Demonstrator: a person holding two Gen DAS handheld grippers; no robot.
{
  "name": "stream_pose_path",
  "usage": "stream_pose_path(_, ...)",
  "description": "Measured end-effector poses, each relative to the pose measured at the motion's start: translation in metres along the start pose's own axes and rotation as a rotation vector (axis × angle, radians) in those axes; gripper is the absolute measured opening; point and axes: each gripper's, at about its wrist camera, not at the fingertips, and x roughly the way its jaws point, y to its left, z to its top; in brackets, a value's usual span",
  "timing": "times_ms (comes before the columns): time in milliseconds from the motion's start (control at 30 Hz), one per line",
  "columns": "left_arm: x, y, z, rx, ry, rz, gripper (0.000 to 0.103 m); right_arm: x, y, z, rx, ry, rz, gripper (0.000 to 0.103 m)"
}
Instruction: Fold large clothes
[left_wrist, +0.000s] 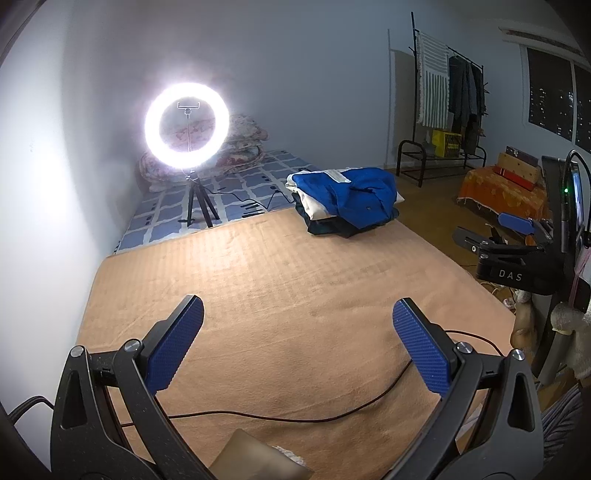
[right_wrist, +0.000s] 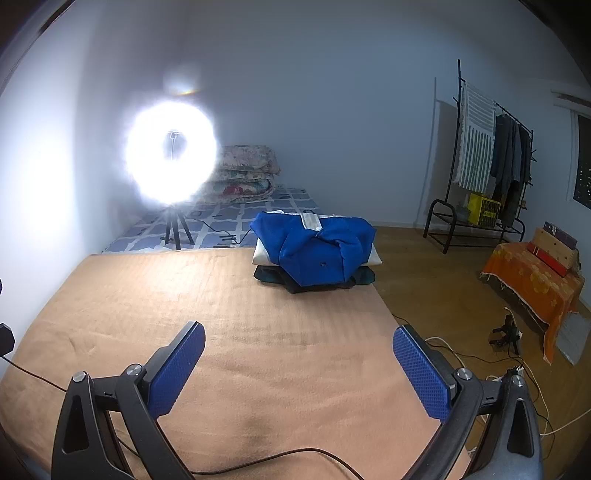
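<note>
Your left claw (left_wrist: 297, 323) is released: blue pads (left_wrist: 173, 345) spread wide, nothing between them, hovering over the peach blanket (left_wrist: 280, 280) that covers the bed. Your right claw (right_wrist: 299, 345) is likewise released, pads (right_wrist: 421, 373) wide apart, empty, over the same blanket's near half.

Task item: stack of folded clothes (right_wrist: 316, 254) sits at the far right corner of the blanket, well apart from both claws. Top layer is a blue garment (left_wrist: 360, 195) w/ a white strip near its far edge; below it a cream piece, then dark pieces at the bottom. Stack edges not flush; the blue layer drapes over the front.

Blanket centre is bare. A thin dark cable (left_wrist: 295, 417) lies across its near part, under the left claw. In the left wrist view, your right claw appears at the right edge, body marked "DAS".

Surroundings: lit ring light (left_wrist: 188, 123) on a small tripod stands on a blue-and-white patterned sheet (left_wrist: 236, 184) beyond the blanket; floral quilts (right_wrist: 245, 173) piled behind it against the wall. Clothes rack (right_wrist: 487, 162) w/ a striped towel and dark garments stands far right on the wood floor. An orange cloth (right_wrist: 528, 280) covers a low piece of furniture w/ boxes on top.
</note>
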Motion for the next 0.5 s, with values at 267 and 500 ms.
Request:
stream_pose_path(267, -0.0011, -0.0018, -0.0009, 0.009, -0.003, 0.012, 0.103, -0.0014, 0.0004, -0.0016, -0.004, 0.004, -0.002, 0.103)
stream_pose_path(500, 0.0012, -0.0013, 0.0, 0.003, 0.007, 0.009, 0.103, -0.0005, -0.003, -0.0023, 0.005, 0.008, -0.001, 0.103)
